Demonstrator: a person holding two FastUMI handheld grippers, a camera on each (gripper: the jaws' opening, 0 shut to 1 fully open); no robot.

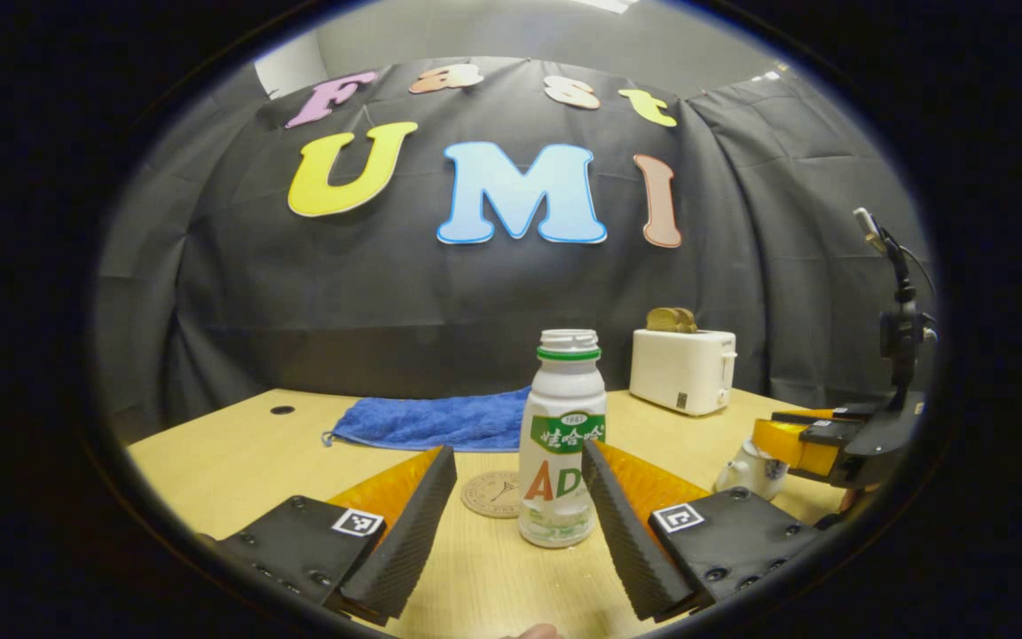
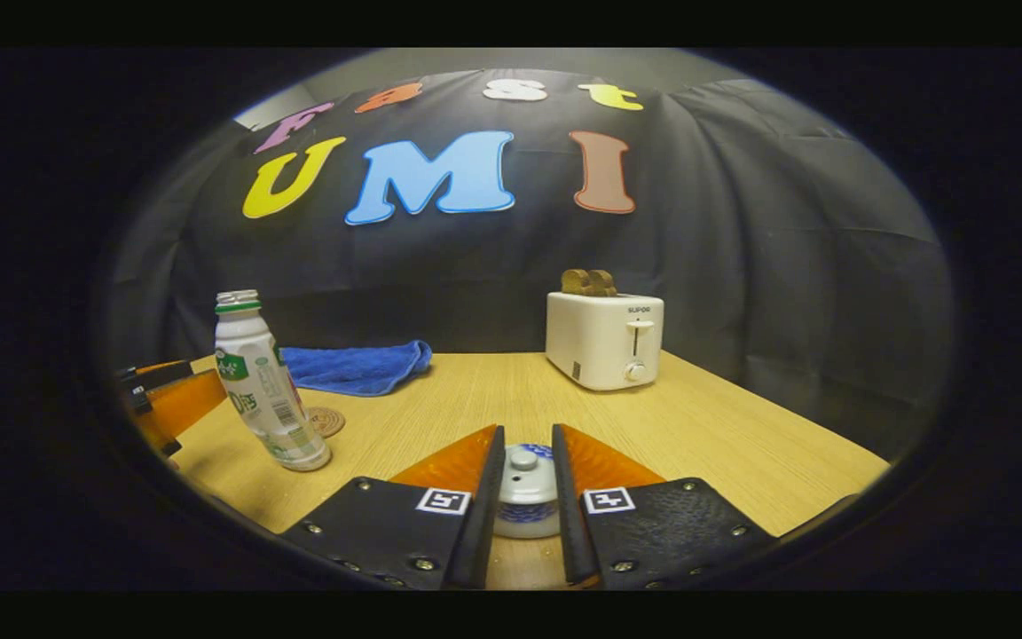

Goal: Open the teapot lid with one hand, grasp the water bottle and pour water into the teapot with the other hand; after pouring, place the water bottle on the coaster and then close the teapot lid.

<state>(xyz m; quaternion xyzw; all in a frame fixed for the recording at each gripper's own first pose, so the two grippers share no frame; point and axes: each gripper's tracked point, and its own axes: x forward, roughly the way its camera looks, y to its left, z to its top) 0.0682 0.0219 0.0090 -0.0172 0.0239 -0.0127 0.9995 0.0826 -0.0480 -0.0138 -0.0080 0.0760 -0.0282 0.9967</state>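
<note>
The water bottle (image 1: 562, 437) stood upright and uncapped on the wooden table (image 1: 236, 461), just in front of the round coaster (image 1: 491, 493), framed by the widely spread fingers of the left gripper (image 1: 520, 497), which did not touch it. In the right gripper view, the right gripper (image 2: 527, 497) was closed narrowly around the small white teapot lid (image 2: 526, 490), both fingers appearing to press its sides, with the teapot below largely hidden. Behind them a blue towel (image 1: 440, 422) lay near the booth wall, and a white toaster (image 2: 604, 340) holding toast (image 2: 589, 282) stood to its right.
</note>
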